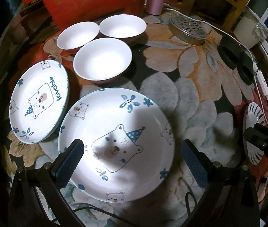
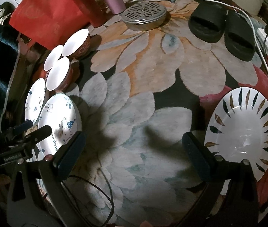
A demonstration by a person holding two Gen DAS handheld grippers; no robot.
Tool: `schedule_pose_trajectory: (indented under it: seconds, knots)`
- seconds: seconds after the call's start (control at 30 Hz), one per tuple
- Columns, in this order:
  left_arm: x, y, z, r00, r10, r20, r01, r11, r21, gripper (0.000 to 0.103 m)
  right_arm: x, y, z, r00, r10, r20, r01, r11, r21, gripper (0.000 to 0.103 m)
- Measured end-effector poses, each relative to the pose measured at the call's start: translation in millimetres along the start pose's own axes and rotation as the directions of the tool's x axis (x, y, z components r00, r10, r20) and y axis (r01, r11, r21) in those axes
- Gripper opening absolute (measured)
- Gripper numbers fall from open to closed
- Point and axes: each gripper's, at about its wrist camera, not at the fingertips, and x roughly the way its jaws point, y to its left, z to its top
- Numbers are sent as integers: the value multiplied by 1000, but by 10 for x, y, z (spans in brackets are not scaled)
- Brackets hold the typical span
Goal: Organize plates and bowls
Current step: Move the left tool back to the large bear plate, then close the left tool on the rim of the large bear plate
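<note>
Both wrist views look steeply down, close, sharing the bear plate [image 1: 115, 143] [image 2: 62, 124].

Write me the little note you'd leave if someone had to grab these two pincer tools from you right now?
Left gripper: open, empty, over the near bear plate.
Right gripper: open, empty, over bare rug, beside the leaf plate.
Second bear plate lies left; three bowls sit clustered behind it.
Done: nothing stacked.
Left: stack the plates, nest the bowls.
</note>
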Motion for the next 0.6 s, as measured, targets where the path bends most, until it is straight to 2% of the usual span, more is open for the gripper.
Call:
schedule_pose_trajectory:
  seconds: [0.4,0.6]
  knots:
    - [32,178,-36,1000,21,-11,-22,999,-28,102,89,166,16,1000,8,-16,-9,999,-40,103]
    - [70,322,-78,999,30,-19,-31,998,-59,102,169,358,39,999,21,-30,-23,995,-97,103]
